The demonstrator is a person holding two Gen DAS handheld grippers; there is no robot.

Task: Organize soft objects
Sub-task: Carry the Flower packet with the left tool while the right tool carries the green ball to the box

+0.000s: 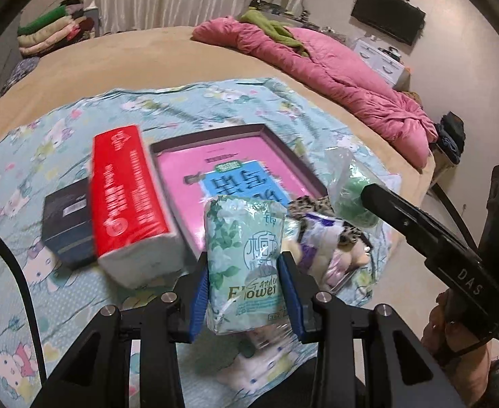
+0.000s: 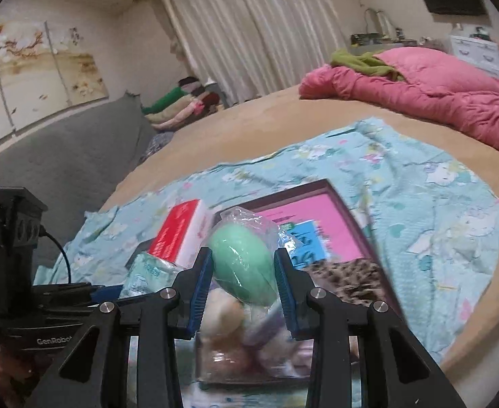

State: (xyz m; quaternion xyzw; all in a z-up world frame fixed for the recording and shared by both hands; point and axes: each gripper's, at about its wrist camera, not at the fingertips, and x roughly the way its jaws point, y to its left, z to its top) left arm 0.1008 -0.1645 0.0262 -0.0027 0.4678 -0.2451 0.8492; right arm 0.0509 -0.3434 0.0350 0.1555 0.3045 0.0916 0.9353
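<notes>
My left gripper (image 1: 244,292) is shut on a pale green flower-print tissue pack (image 1: 244,255), held upright above the bedspread. My right gripper (image 2: 242,289) is shut on a green oval sponge in a clear bag (image 2: 242,265); in the left wrist view that bagged sponge (image 1: 351,197) shows at the tip of the right gripper's finger. Below both lies a shallow dark tray with a pink bottom (image 1: 293,146), and a red tissue pack (image 1: 127,197) rests to its left. A leopard-print cloth (image 2: 348,275) and several small soft items in a clear container (image 2: 249,357) lie near the tray's near edge.
A dark box (image 1: 67,224) sits left of the red pack on the light blue cartoon bedspread (image 1: 62,129). A pink quilt (image 1: 334,78) with a green cloth on it lies at the bed's far side. Folded clothes (image 2: 181,108) are stacked by the curtain.
</notes>
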